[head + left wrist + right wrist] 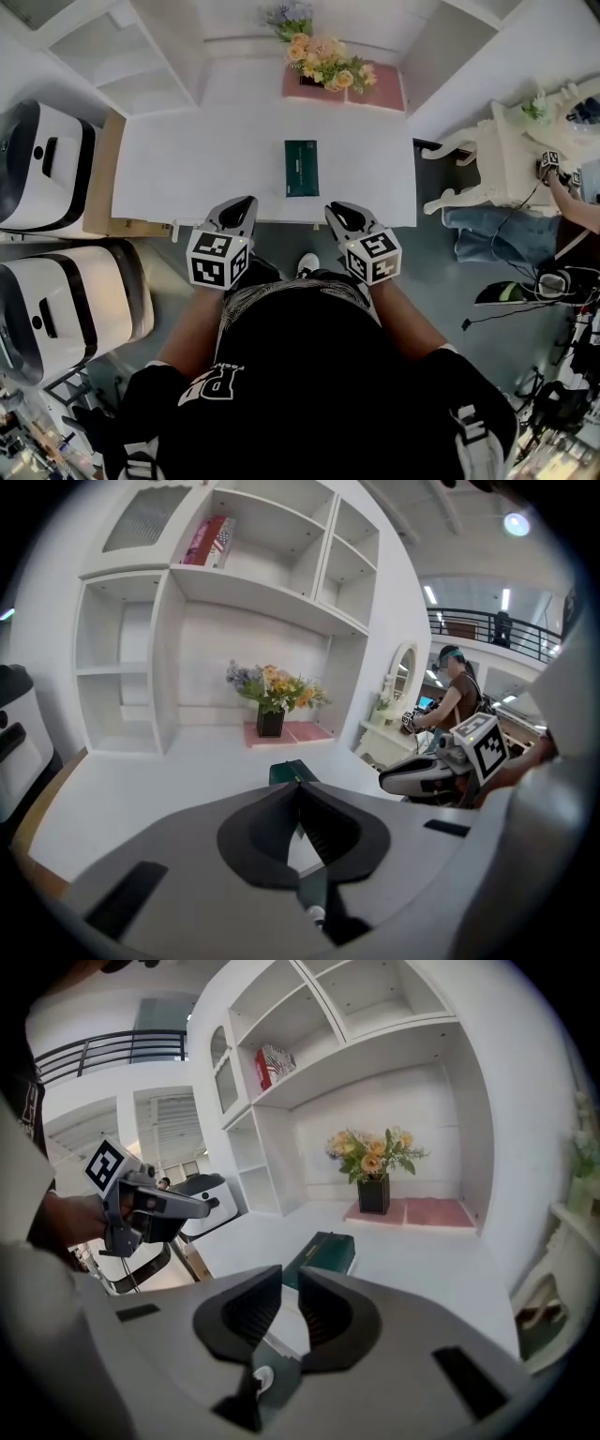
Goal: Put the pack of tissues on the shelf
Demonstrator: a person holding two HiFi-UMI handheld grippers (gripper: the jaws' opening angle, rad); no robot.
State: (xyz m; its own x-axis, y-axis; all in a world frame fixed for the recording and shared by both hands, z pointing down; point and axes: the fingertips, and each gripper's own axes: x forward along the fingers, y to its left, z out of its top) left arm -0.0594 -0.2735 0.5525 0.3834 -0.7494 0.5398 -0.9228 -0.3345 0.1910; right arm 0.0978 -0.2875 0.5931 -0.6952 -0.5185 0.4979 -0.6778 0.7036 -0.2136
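The step in hand appeared to be the approach: the pack of tissues [301, 168], a dark green oblong, lay flat on the white counter [206, 159] and neither tool touched it. Far to the left stood two white machines [42, 169], and beyond the counter's left rear corner the white shelf [141, 52] showed its open compartments; in the left gripper view one upper compartment of it [253, 583] held a red book [208, 541]. The left hand-held gripper [246, 202] hovered over the counter's near edge, left of the pack and near it. Its own view showed the jaws [300, 785] closed tip to tip with nothing between them, and the pack [286, 772] just beyond the tips. Behind the pack, at the back of the counter, a vase of flowers [323, 58] stood on a pink mat [375, 92]. The right hand-held gripper [334, 208] sat at the same near edge, right of the pack. Its jaws [289, 1274] stood a narrow slit apart and empty, and the pack [322, 1252] lay ahead of them and a little to the right. That slit looked too narrow for the pack, so the next move would likely call for wider jaws, a reach forward to straddle the pack across its short side, a firm squeeze, and then a lift toward a free compartment of the shelf. Far to the right stood a white ornate table [502, 150].
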